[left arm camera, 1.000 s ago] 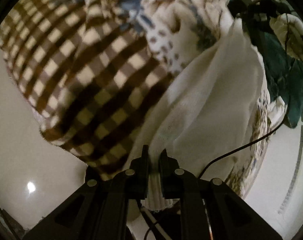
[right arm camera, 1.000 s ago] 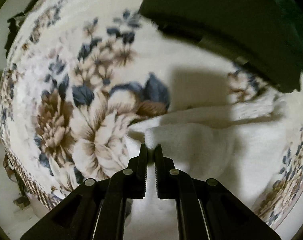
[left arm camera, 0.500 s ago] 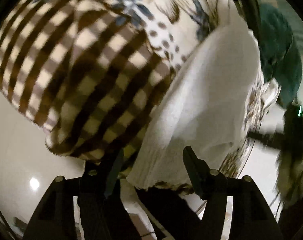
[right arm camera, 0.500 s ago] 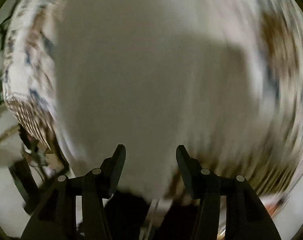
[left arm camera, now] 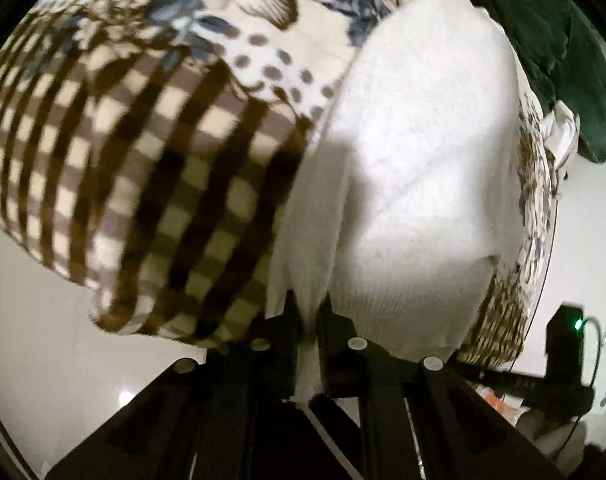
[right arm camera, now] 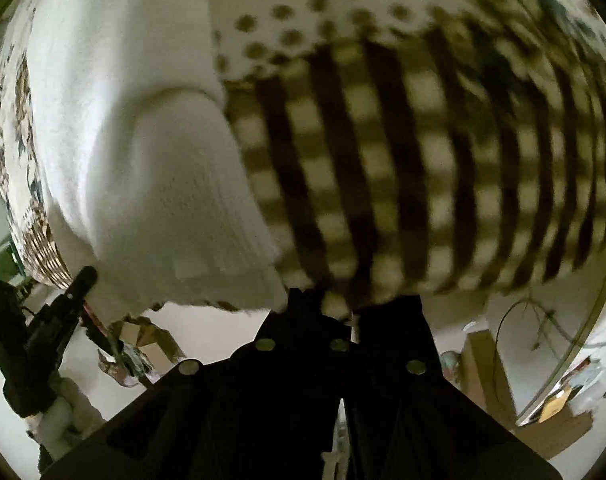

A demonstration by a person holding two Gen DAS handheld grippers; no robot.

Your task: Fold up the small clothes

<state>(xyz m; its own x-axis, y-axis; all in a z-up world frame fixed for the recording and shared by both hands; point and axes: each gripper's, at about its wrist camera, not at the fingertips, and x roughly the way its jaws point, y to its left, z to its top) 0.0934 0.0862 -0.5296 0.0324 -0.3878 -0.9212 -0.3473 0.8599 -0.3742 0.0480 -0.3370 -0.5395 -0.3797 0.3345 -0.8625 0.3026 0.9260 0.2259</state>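
Observation:
A white knitted garment [left arm camera: 415, 168] lies on a blanket with brown checks and flowers [left arm camera: 143, 152]. My left gripper [left arm camera: 310, 312] is shut on a bunched edge of the white garment at the blanket's near edge. In the right wrist view the white garment [right arm camera: 143, 152] sits left of centre on the checked blanket [right arm camera: 403, 160]. My right gripper [right arm camera: 337, 304] is nearly shut at the blanket's near edge, just right of the garment's ribbed hem; whether it pinches cloth is unclear.
A dark green cloth [left arm camera: 563, 40] lies at the far right of the blanket. A black device with a green light [left arm camera: 567, 340] and cable sits beyond the edge. Cardboard boxes [right arm camera: 491, 372] and clutter stand on the pale floor below.
Both grippers let go, opened and swung away half a second ago. Now the left has shut on the garment's edge again and the right has closed down at the blanket's edge.

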